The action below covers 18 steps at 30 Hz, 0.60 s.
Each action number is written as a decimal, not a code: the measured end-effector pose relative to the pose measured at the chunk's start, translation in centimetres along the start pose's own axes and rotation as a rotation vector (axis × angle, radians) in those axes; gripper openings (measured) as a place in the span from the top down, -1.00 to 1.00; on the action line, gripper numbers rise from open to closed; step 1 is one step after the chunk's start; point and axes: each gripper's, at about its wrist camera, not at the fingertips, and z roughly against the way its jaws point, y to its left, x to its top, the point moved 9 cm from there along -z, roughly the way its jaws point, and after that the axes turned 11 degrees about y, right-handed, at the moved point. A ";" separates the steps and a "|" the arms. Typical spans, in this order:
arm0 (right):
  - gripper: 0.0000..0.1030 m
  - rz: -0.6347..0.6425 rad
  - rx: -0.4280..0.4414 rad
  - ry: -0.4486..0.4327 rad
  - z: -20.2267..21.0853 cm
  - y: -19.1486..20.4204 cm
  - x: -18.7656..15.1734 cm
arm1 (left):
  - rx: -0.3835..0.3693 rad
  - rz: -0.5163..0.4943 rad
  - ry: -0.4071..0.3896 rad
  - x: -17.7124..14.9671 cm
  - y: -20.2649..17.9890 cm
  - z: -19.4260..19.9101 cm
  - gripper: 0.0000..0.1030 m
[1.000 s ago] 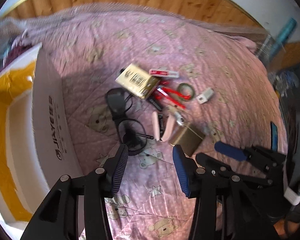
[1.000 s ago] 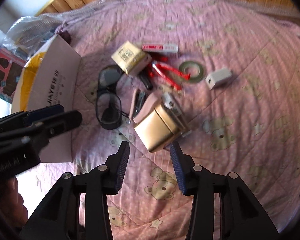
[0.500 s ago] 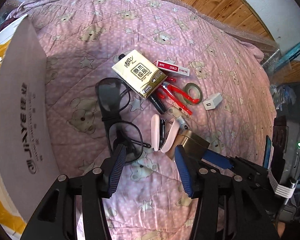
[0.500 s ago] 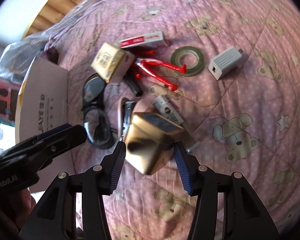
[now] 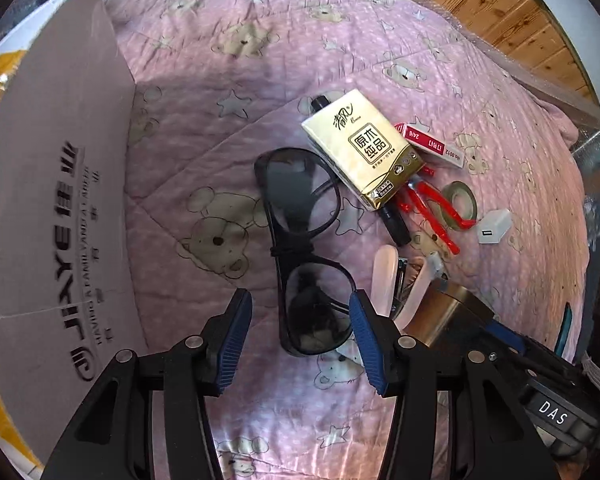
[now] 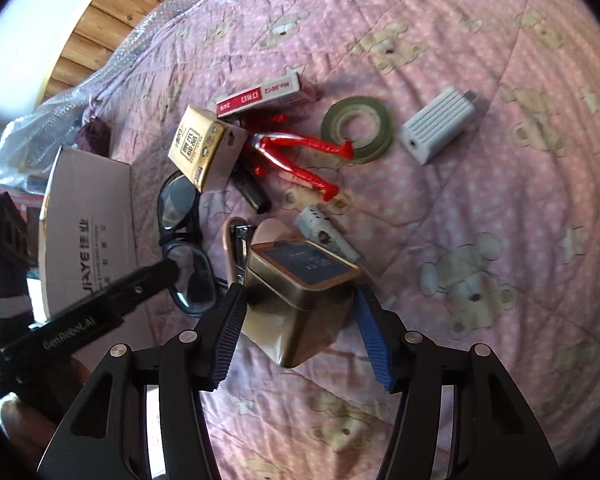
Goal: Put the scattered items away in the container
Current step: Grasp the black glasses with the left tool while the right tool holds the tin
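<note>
Both claws are spread wide and grip nothing. The right claw straddles the gold tin, one finger on each side and a gap showing at the right finger, so it looks lined up to squeeze the tin across its flat walls. The left claw hangs over the near lens of the glasses, probably because the thin frame is easiest pinched there. The box stands at the left edge of the bed, its printed wall facing the pile. The tissue pack, stapler, red pliers, tape roll and charger lie clustered mid-bed, all outside the box, so I judge tidying barely begun
</note>
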 end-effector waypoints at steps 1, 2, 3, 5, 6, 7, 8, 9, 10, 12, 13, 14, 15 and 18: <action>-0.23 0.004 0.008 0.003 -0.3 0.1 0.0 | -0.008 -0.001 0.000 0.2 -0.1 -0.2 -0.01; -0.23 0.006 0.015 0.005 -0.6 0.2 0.0 | -0.015 0.000 0.001 0.3 -0.2 -0.5 -0.01; -0.22 0.010 0.018 0.011 -0.9 0.3 0.0 | -0.018 0.005 0.003 0.5 -0.2 -0.8 -0.01; -0.17 0.018 0.006 0.020 -1.0 0.3 -0.2 | -0.031 0.021 0.011 0.8 0.2 -1.4 -0.01; -0.17 0.022 -0.002 0.020 -0.9 0.2 -0.3 | -0.034 0.028 0.014 0.9 0.5 -1.6 0.01; -0.16 0.024 -0.010 0.020 -0.8 0.1 -0.4 | -0.033 0.038 0.014 0.9 0.8 -1.7 0.06; -0.16 0.024 -0.016 0.019 -0.7 0.0 -0.5 | -0.049 0.045 0.012 0.9 1.0 -1.6 0.14; -0.15 0.019 -0.016 0.019 -0.5 -0.2 -0.6 | -0.065 0.049 0.008 0.8 1.0 -1.4 0.28; -0.14 0.014 -0.012 0.021 -0.4 -0.4 -0.7 | -0.068 0.048 0.006 0.8 0.9 -1.3 0.31; -0.14 0.010 -0.014 0.020 -0.2 -0.6 -0.7 | -0.062 0.034 0.000 0.9 0.6 -1.2 0.31; -0.14 0.011 -0.019 0.019 -0.3 -0.5 -0.6 | -0.059 0.032 0.001 1.0 0.5 -1.3 0.31; -0.14 0.016 -0.025 0.020 -0.4 -0.4 -0.6 | -0.054 0.036 0.002 1.2 0.4 -1.5 0.31; -0.14 0.025 -0.033 0.022 -0.5 -0.3 -0.6 | -0.051 0.040 0.004 1.3 0.4 -1.7 0.28; -0.14 0.041 -0.046 0.021 -0.7 -0.2 -0.5 | -0.069 0.046 0.013 1.9 -0.1 -2.3 0.26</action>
